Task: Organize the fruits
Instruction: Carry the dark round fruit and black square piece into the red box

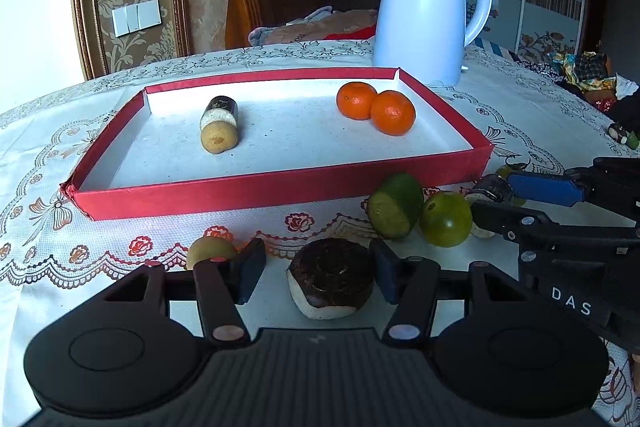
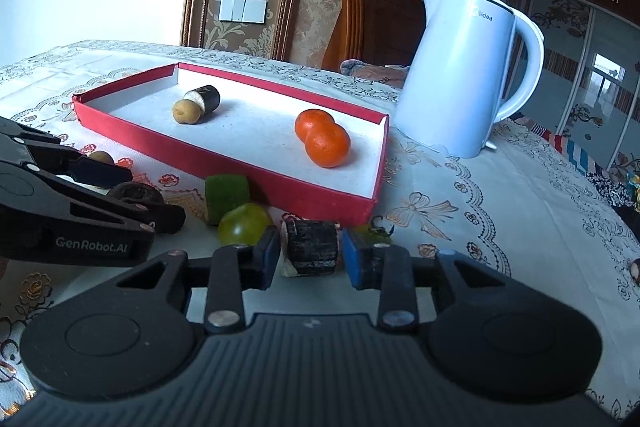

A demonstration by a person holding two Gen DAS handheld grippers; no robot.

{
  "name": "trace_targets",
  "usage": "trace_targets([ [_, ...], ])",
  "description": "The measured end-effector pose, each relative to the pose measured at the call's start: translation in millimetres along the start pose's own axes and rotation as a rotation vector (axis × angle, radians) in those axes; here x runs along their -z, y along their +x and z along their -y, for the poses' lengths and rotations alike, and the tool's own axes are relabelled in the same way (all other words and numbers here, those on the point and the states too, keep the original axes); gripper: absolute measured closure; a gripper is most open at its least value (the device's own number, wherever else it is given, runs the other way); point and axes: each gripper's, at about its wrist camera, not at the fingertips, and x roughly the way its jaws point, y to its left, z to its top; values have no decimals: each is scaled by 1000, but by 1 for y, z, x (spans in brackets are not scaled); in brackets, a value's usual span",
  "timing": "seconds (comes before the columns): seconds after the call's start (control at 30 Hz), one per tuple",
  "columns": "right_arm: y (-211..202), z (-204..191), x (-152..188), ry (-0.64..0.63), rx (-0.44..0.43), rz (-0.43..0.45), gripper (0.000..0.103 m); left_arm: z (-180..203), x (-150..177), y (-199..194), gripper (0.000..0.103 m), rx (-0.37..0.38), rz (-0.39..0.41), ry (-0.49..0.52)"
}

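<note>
My stock, big to small:
- Lace tablecloth (image 1: pixel 520 115), fills mid frame.
- White kettle (image 1: pixel 428 11), upper right, behind tray.
- Red tray (image 1: pixel 280 191), frame ctr.
- Two oranges (image 1: pixel 376 107), touching, tray's right end.
- Dark-skinned chunk (image 1: pixel 220 115) w/ a yellowish fruit (image 1: pixel 218 139), tray's left half.
- Green cut piece (image 1: pixel 394 207) + green round fruit (image 1: pixel 446 219), in front of tray, lower right.
- My left gripper (image 1: pixel 320 275), bottom ctr: jaws partway apart around dark round piece (image 1: pixel 330 283); right pad close, contact unclear.
- My right gripper (image 2: pixel 308 253), bottom ctr: pads clamped on dark stub (image 2: pixel 312 247), resting on cloth.
</note>
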Motion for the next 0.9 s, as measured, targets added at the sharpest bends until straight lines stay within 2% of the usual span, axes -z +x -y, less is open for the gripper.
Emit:
trace_targets([
  [0.07,0,0,0,-1,-1,1,72,0,0,0,47,1,0,2],
  [0.13,0,0,0,3,-3,2,75,0,0,-1,59,12,6,5],
  [0.2,-1,2,1,20,-8,8,75,2,0,-2,62,22,10,15],
  [0.37,-4,9,2,57,0,27,76,2,1,-3,63,22,17,10],
  [0.67,-12,19,4,114,20,82,76,0,-1,-17,63,-1,113,-6],
  [0.9,-17,18,2,122,19,111,76,-3,-2,-19,63,-17,128,-20],
])
